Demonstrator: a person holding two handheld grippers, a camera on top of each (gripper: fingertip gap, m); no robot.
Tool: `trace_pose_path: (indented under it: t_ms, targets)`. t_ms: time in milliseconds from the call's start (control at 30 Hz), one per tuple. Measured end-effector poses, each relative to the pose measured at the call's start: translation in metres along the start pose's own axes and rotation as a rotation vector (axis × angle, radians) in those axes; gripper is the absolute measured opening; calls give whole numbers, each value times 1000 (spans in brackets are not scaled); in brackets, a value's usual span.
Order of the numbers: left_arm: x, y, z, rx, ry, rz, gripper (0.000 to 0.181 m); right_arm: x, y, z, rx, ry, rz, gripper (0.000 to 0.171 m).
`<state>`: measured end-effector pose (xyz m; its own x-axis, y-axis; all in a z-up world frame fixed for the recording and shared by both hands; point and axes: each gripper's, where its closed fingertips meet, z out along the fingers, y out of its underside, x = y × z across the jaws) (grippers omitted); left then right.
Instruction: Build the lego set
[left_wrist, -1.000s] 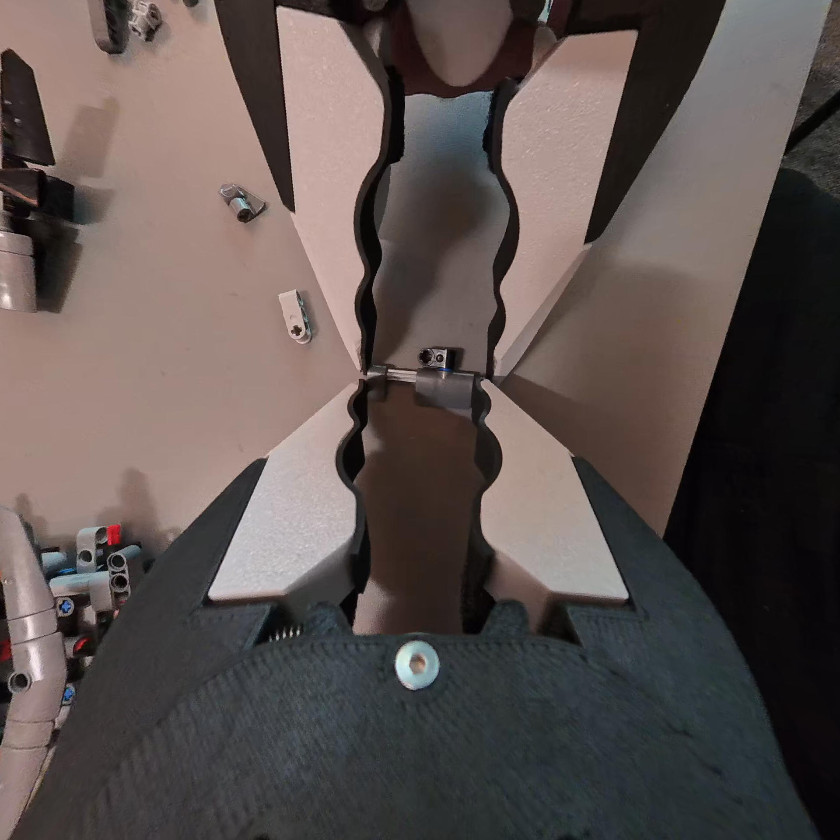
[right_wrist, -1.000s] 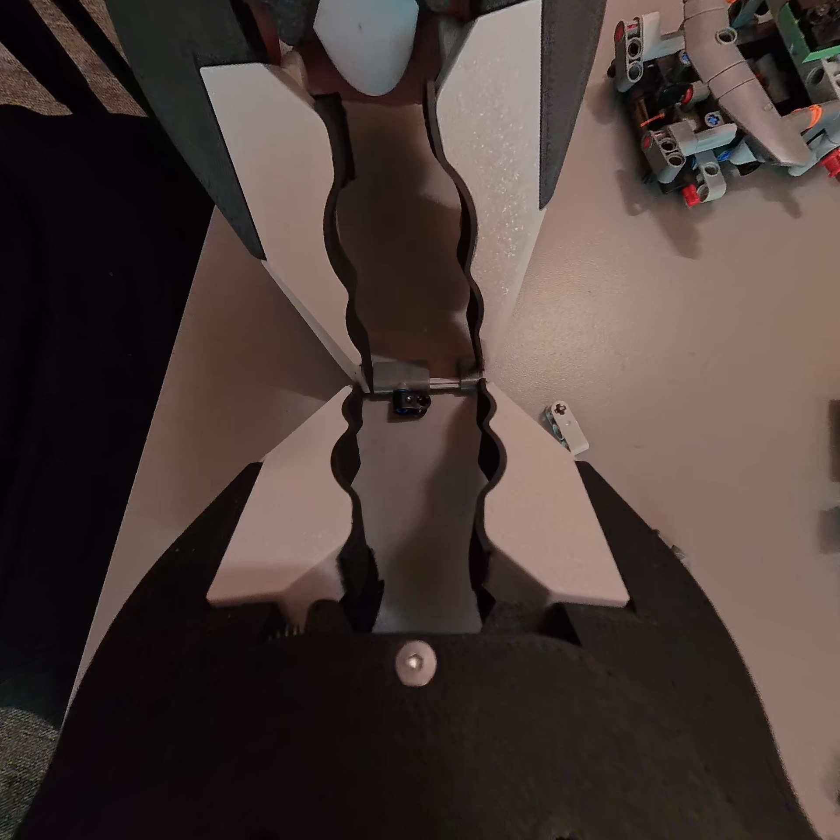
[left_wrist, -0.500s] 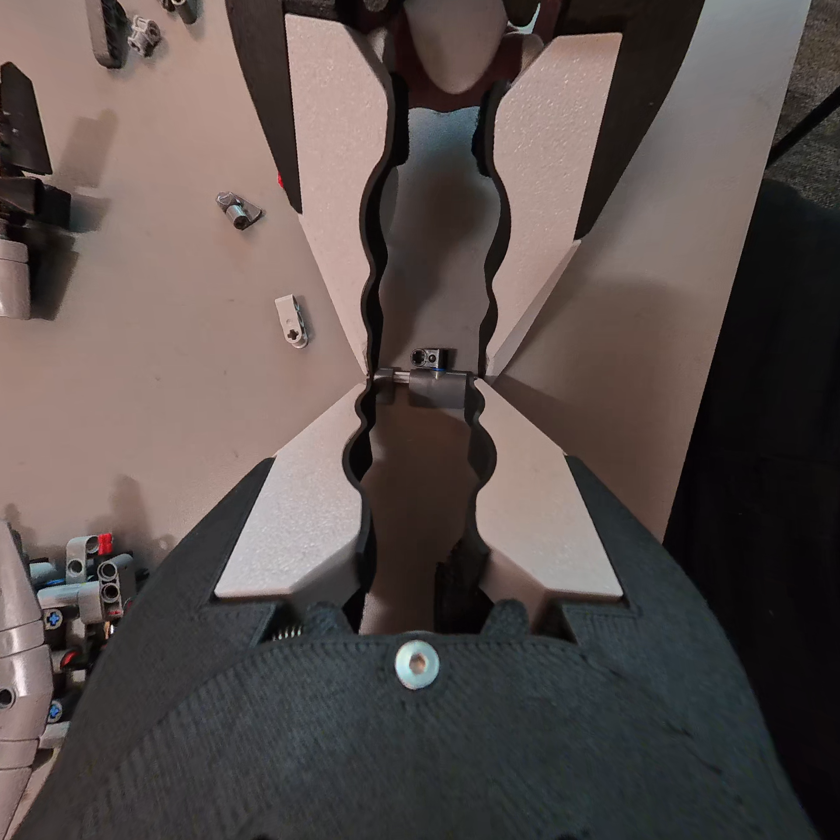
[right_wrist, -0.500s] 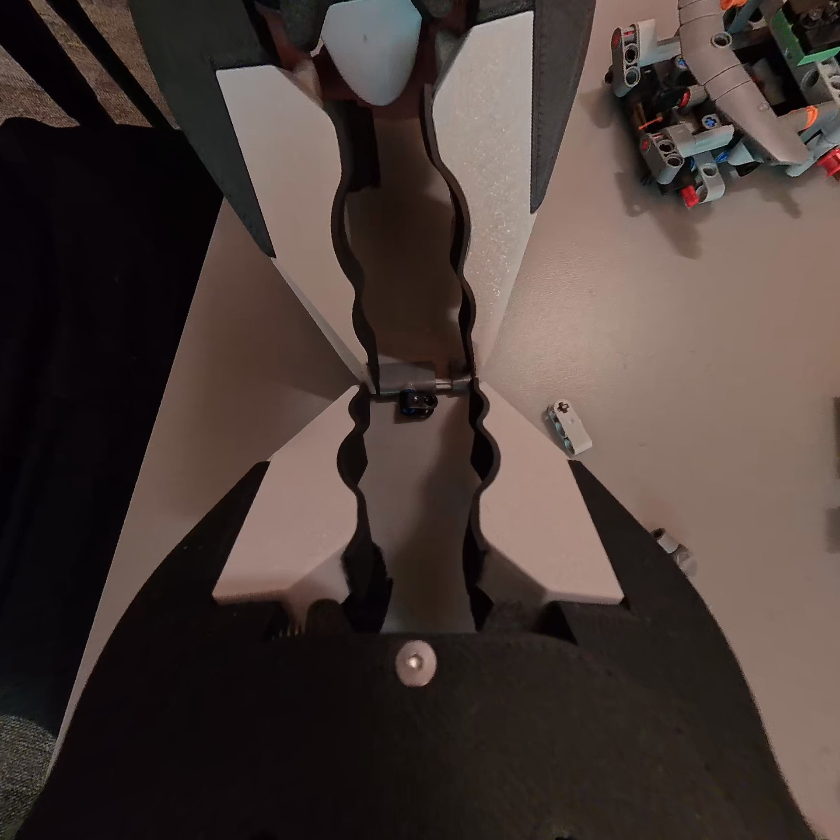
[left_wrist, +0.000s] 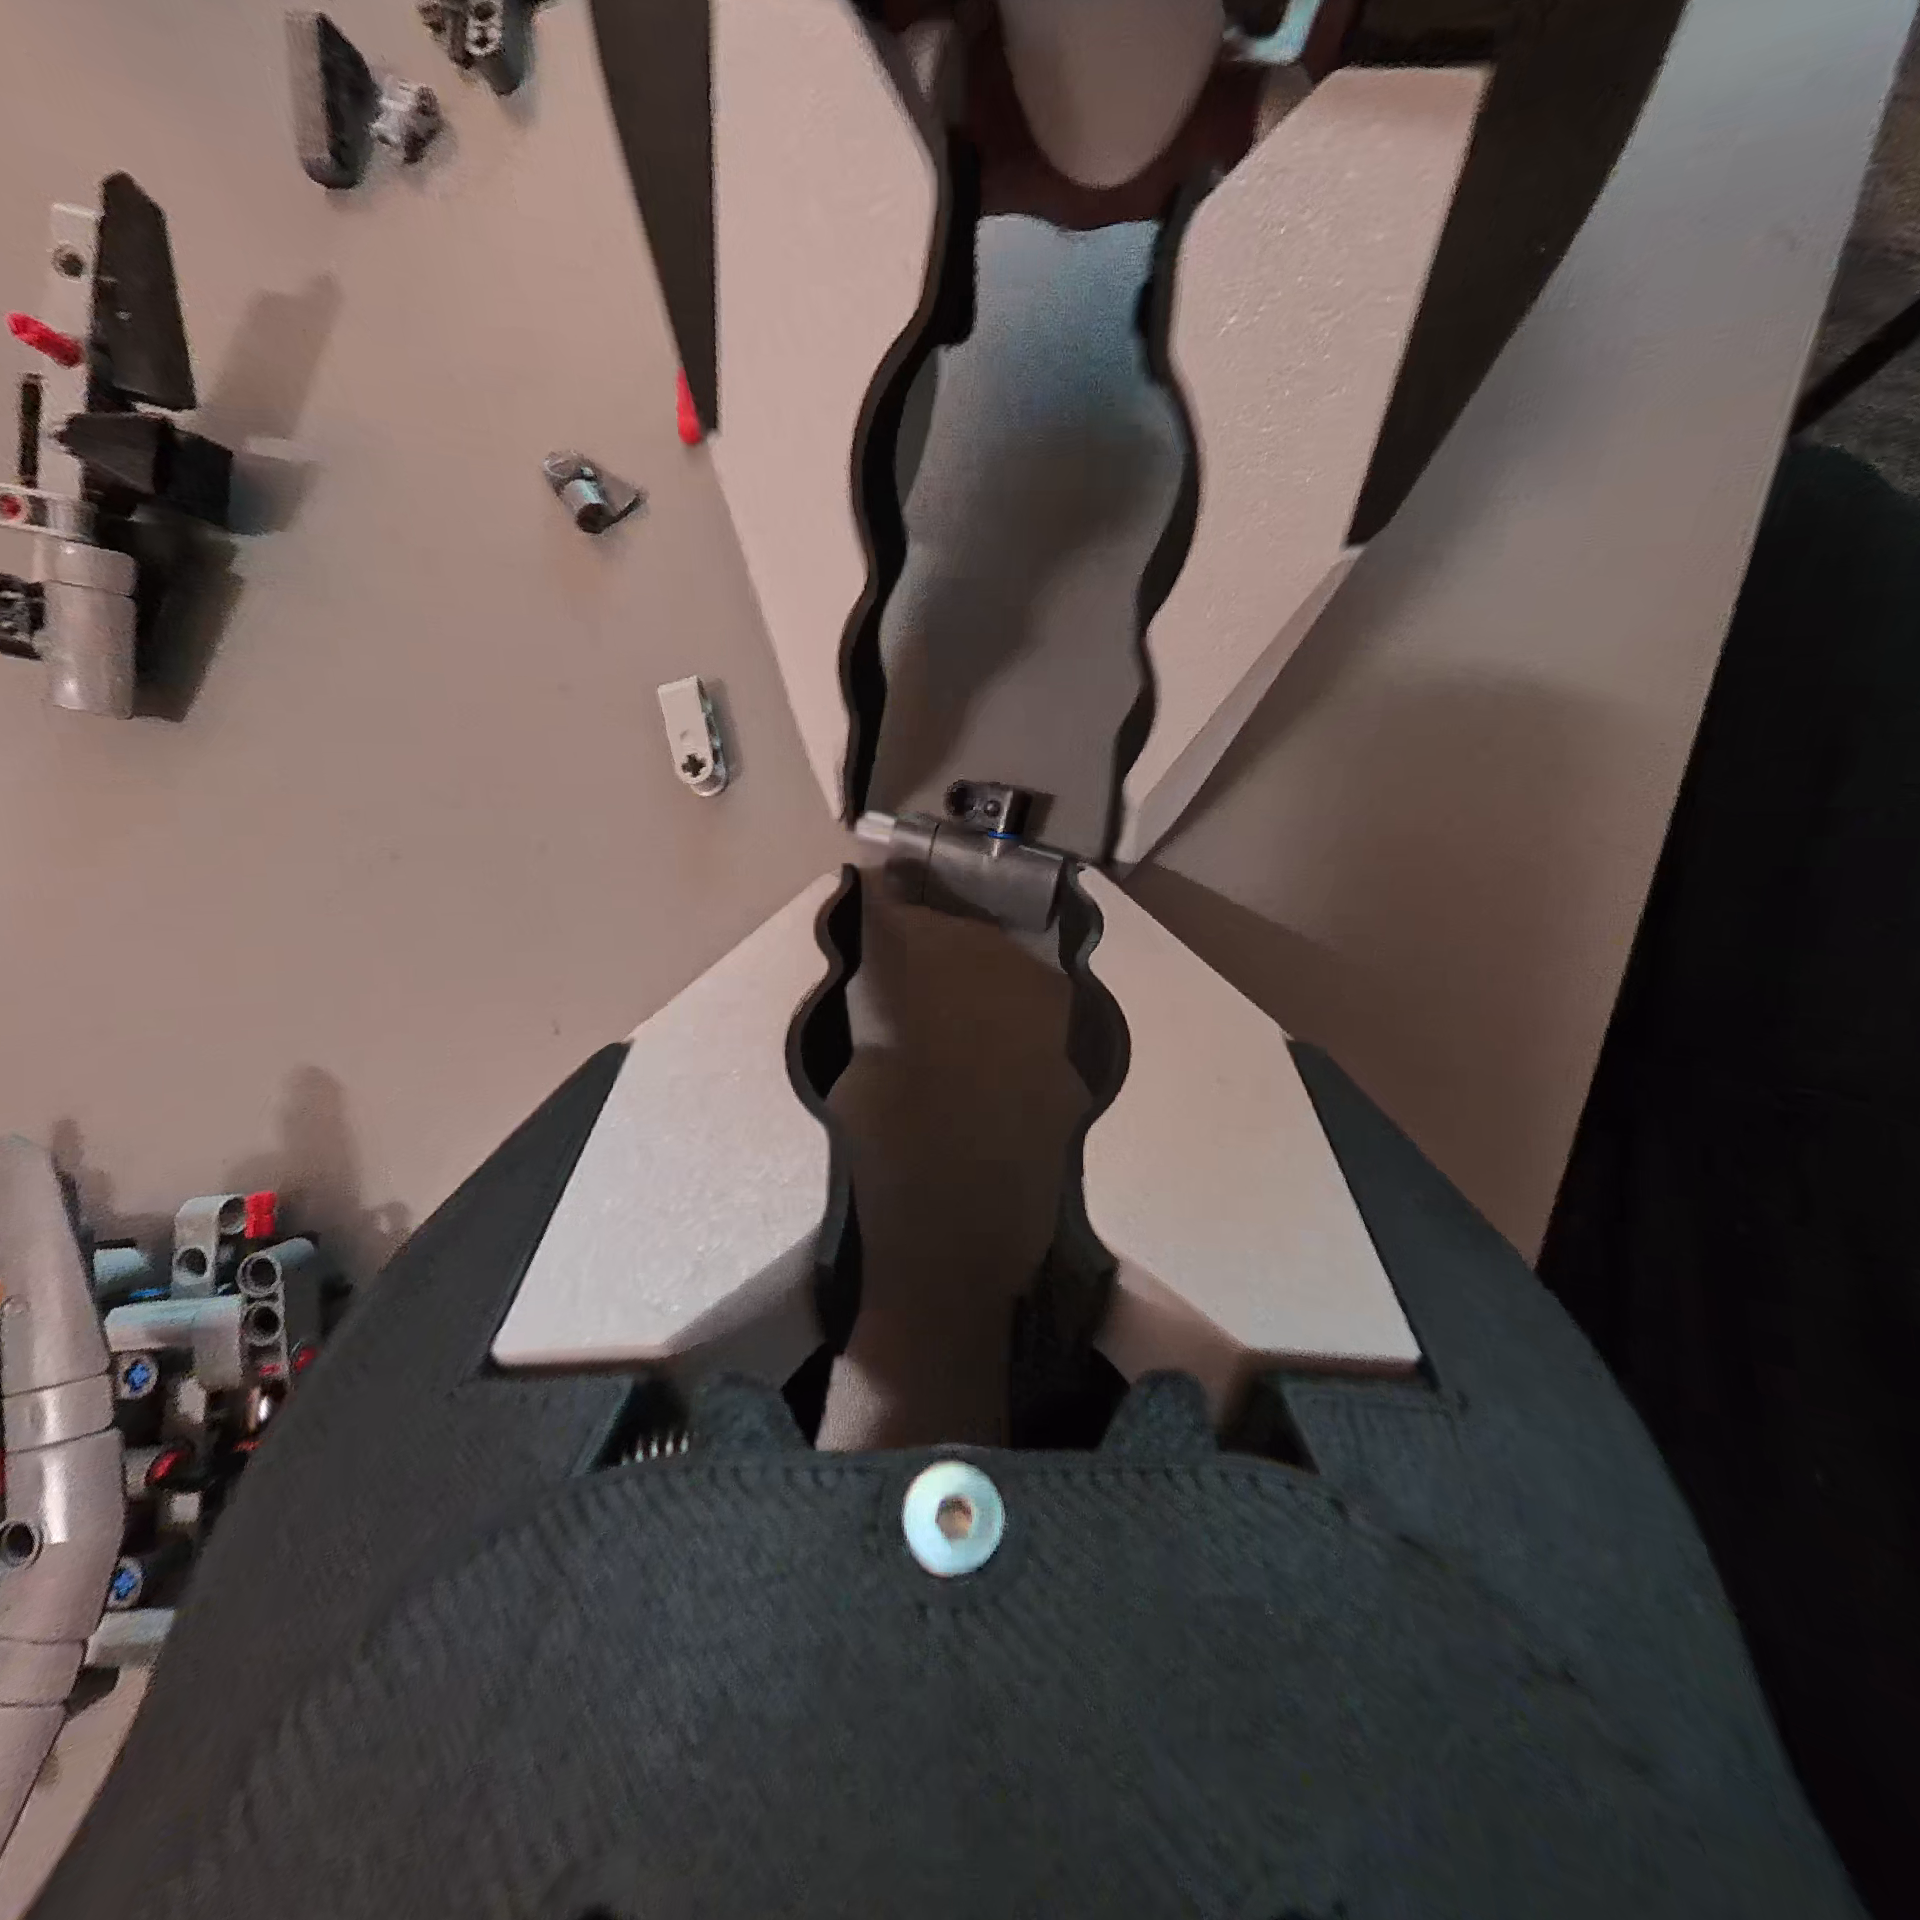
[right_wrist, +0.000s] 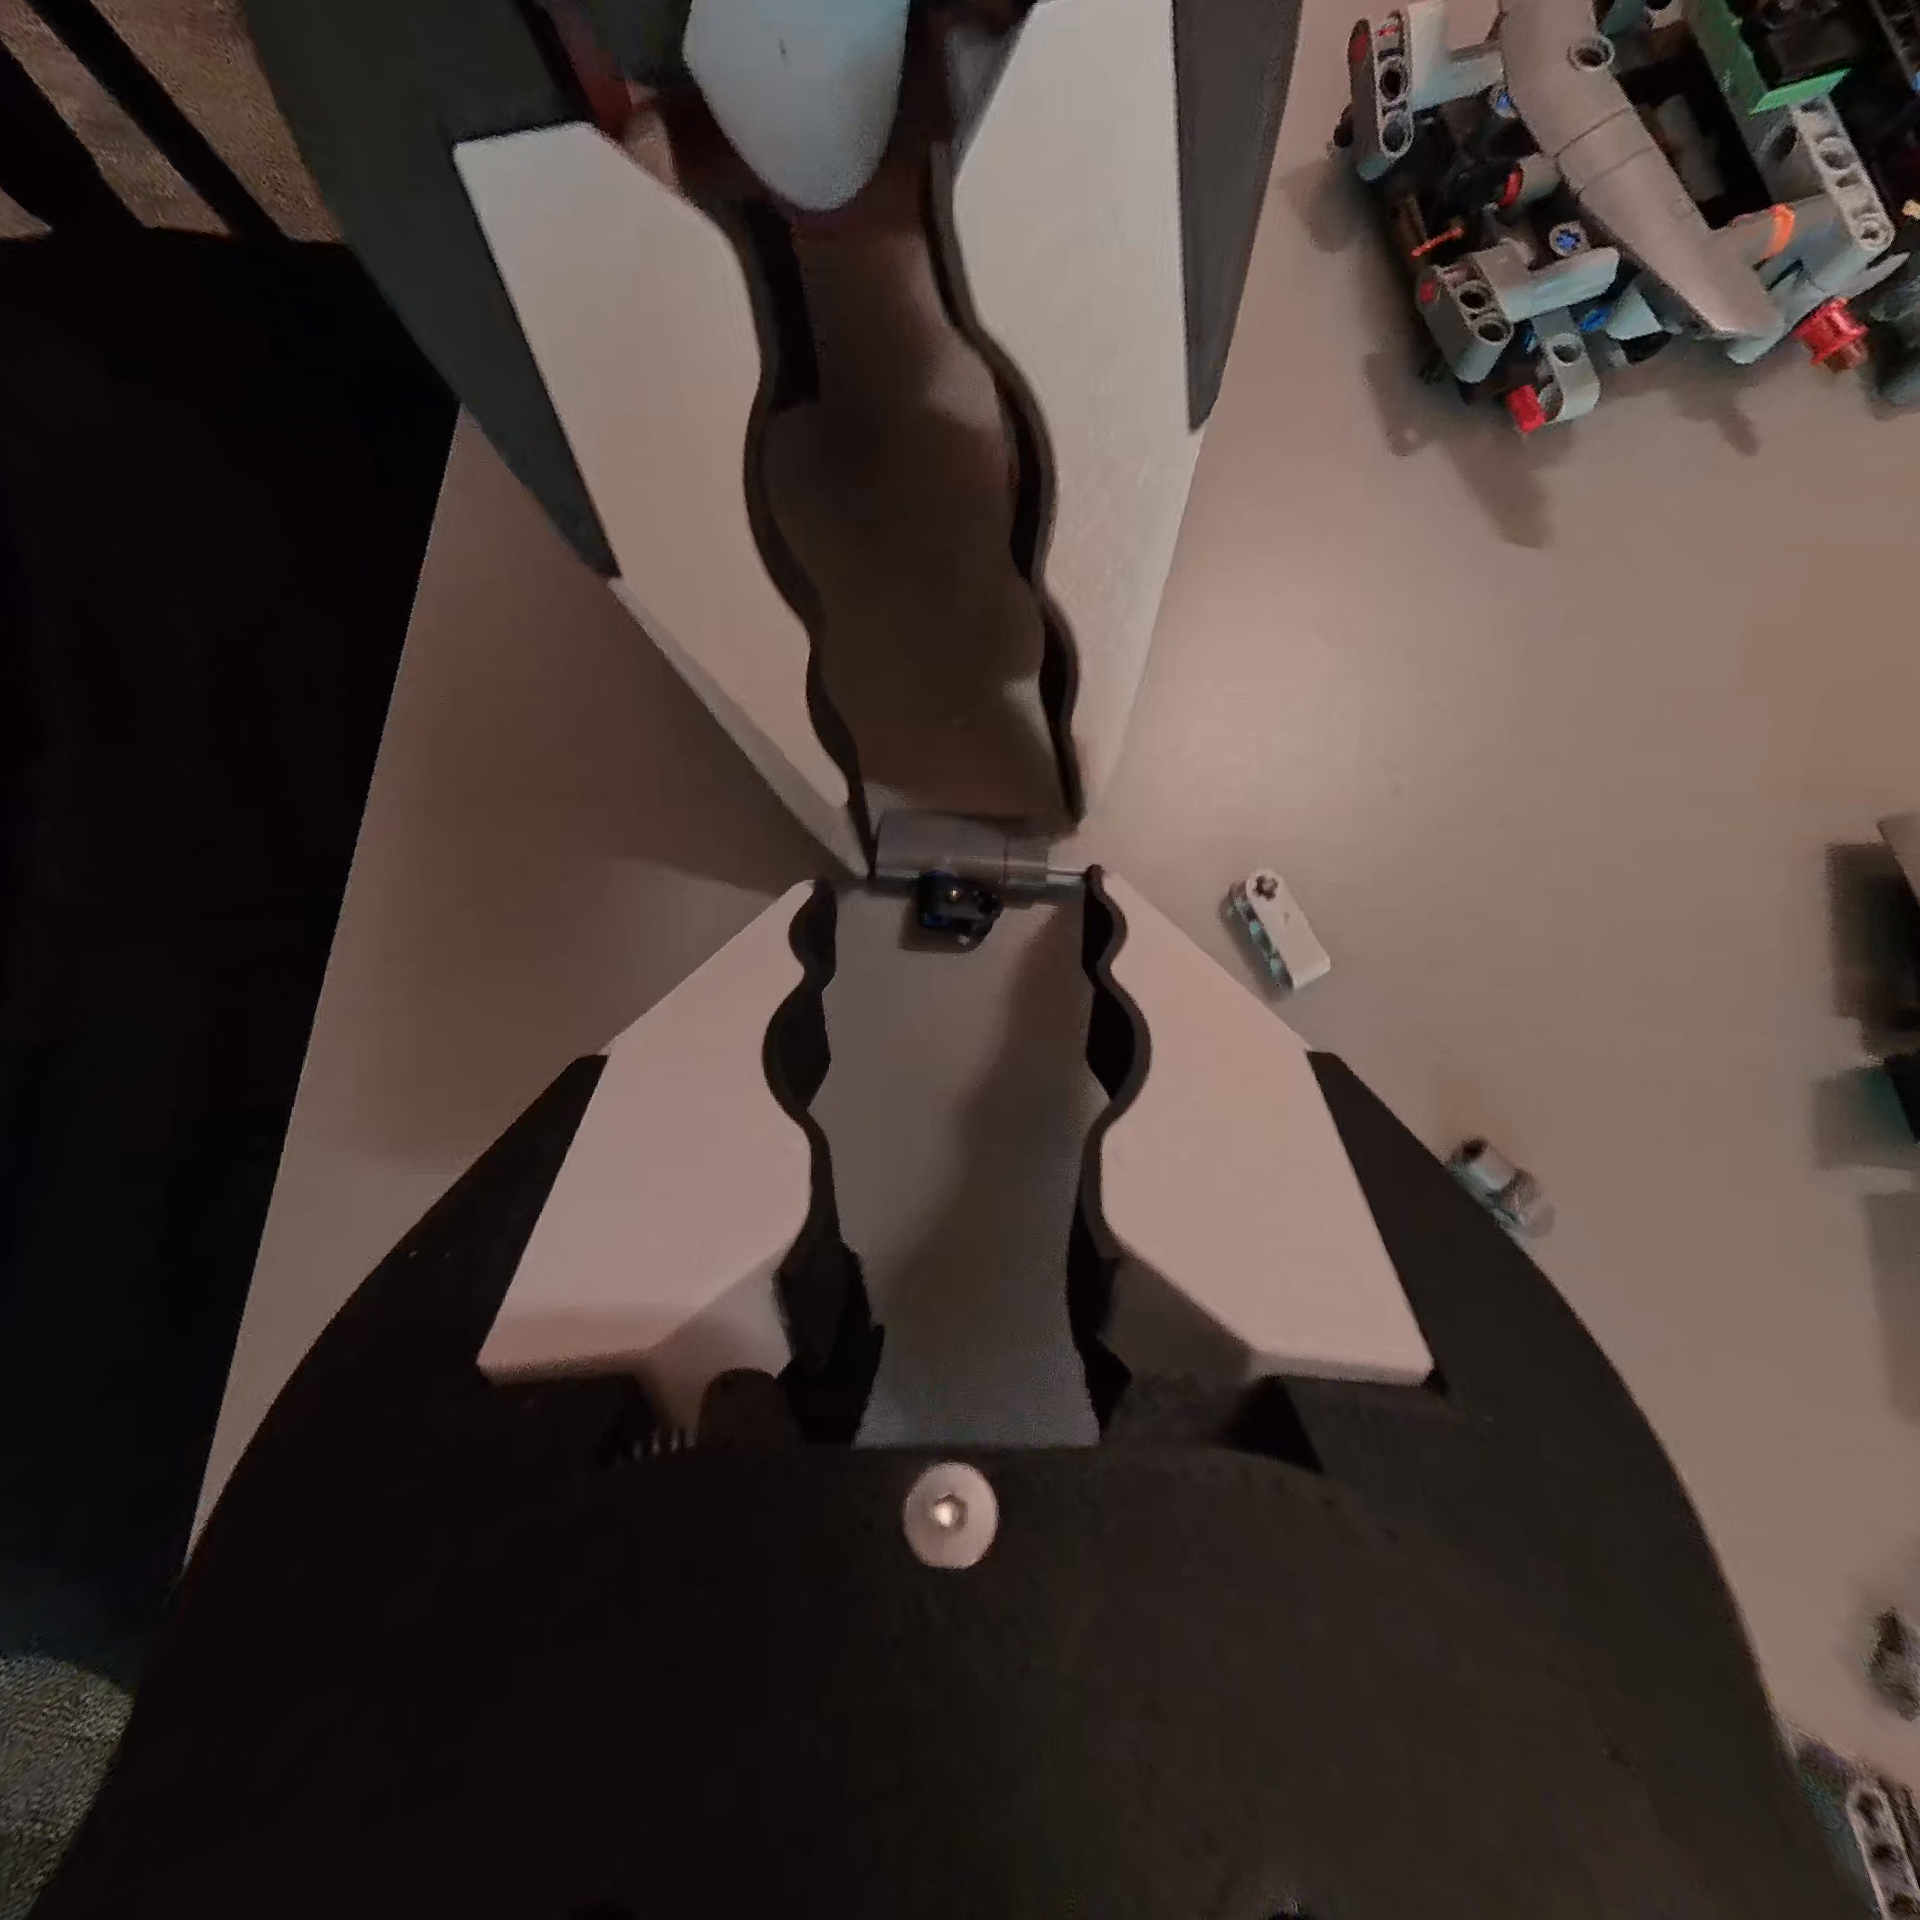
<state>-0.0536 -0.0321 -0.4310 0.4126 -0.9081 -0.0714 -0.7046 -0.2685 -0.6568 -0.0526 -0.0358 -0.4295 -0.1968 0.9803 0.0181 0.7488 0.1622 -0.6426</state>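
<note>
Both sets of jaws are partly closed and meet tip to tip over the table (left_wrist: 343, 935), pinching the same little lego piece between them. From the left wrist view, the left gripper (left_wrist: 966, 883) has its tips on a small grey connector on a thin axle (left_wrist: 982, 868), with a tiny black pin piece (left_wrist: 989, 805) sitting on the far side of it. The right gripper (right_wrist: 961, 894) comes in from the opposite side, and in its own view its tips sit at the two ends of that same grey connector (right_wrist: 951, 847), black pin piece (right_wrist: 948, 902) facing the camera. So each one is narrowed down to about the length of that part, not wide open and not fully closed. How firm either grip is, can't really tell.

All this is happening close to one long edge of the table, with dark floor just beyond it.

Rest of the table is parts everywhere. A small light grey lift arm (left_wrist: 694, 736) lies just beside the gripper tips, also visible from the right side (right_wrist: 1280, 930). A little grey pin connector (left_wrist: 587, 494) sits further out. The big half-built model (right_wrist: 1621, 197), grey curved panels with red and blue pins, sits toward the far corner in the right view and shows at the lower left edge in the left view (left_wrist: 125, 1382). A black and grey sub-build (left_wrist: 104, 488) lies well apart from it.
</note>
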Motion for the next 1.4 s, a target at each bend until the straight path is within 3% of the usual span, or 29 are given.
trace_pose_path:
  t_ms: [367, 567, 833, 1033, 1400]
  targets:
    - [4, 1, -11, 10, -42, 26, 42, -6, 7, -36, 35, 157, 61, 55]
    - [3, -2, -45, 105, -166, -5, 40, -28, 6, -56, 94, 242, 69, 52]
    - [-6, 22, -81, 164, -326, -91, 48, -38, 8, -86, 184, 347, 133, 56]
    - [-6, 29, -65, 117, -288, -104, 43, -32, 21, -96, 196, 377, 169, 51]
    - [-1, 7, -32, 48, -190, -132, 41, -15, 29, -85, 145, 378, 191, 42]
